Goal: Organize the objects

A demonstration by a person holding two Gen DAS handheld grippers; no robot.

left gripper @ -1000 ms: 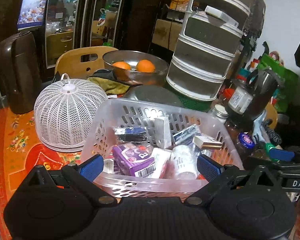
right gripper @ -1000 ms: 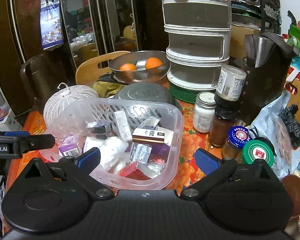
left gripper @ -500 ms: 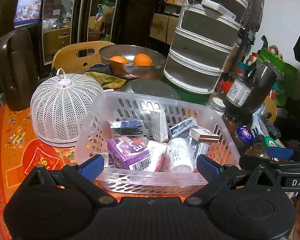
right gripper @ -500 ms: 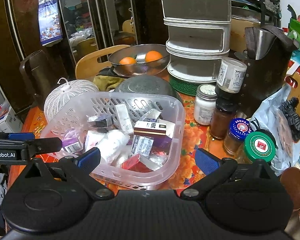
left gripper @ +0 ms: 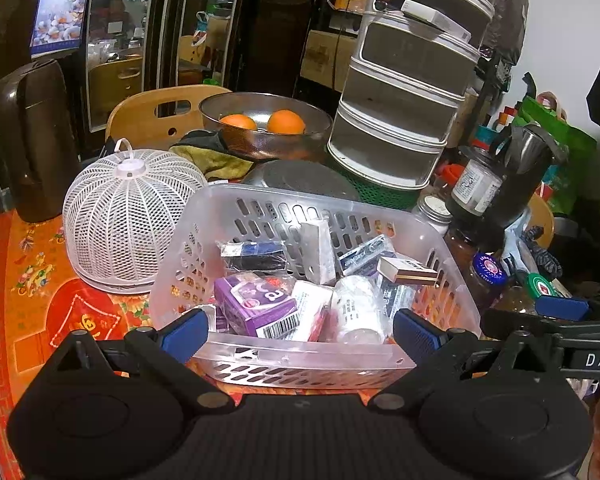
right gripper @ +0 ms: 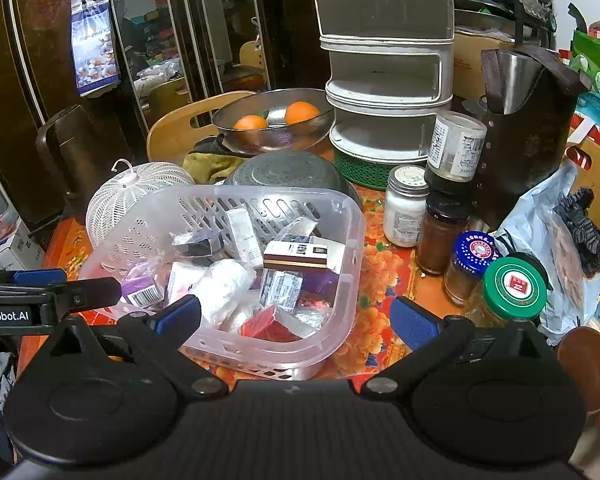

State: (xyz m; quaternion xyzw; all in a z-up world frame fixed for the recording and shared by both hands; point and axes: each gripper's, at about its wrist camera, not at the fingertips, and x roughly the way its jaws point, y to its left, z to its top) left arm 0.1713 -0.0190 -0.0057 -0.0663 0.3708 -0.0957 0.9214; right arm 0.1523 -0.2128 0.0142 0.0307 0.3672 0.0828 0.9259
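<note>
Clear plastic basket (left gripper: 312,360) of small packets sits on the red floral tablecloth (left gripper: 40,280), long axis running left to right across the left gripper (left gripper: 298,330), just ahead of its fingertips. Both jaws spread wide, holding nothing. Right gripper (right gripper: 296,318) faces the basket's right corner. Versus 1.0 s ago: both grippers backed off slightly; basket unmoved.

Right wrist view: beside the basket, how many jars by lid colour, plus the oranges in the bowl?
White lid: 2
Black lid: 1
Blue lid: 1
Green lid: 1
Oranges: 2
Total: 7
</note>
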